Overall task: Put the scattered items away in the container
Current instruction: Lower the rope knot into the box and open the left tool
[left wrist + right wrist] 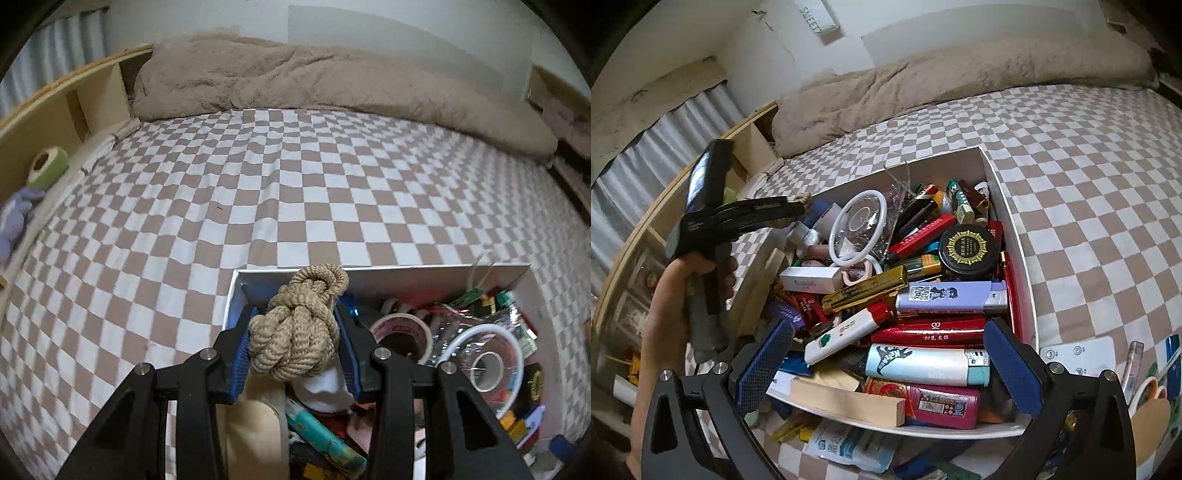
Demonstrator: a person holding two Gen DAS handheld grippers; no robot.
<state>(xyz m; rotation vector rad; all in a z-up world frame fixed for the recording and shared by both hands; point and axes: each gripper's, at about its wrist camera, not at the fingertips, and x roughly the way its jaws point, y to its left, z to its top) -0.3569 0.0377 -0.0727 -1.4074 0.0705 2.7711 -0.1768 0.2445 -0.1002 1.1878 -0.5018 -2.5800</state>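
My left gripper is shut on a knotted tan rope bundle and holds it over the far left corner of the white box. The box sits on the checkered bed and is packed with lighters, tape rolls, pens and small tins. In the right wrist view the left gripper shows at the box's left rim with the rope end in it. My right gripper is open and empty, its blue pads spread over the near end of the box.
A beige blanket lies along the far side of the bed. A wooden headboard shelf at left holds a green tape roll and a purple toy. Loose items lie near the box: a white card, tape rolls, packets.
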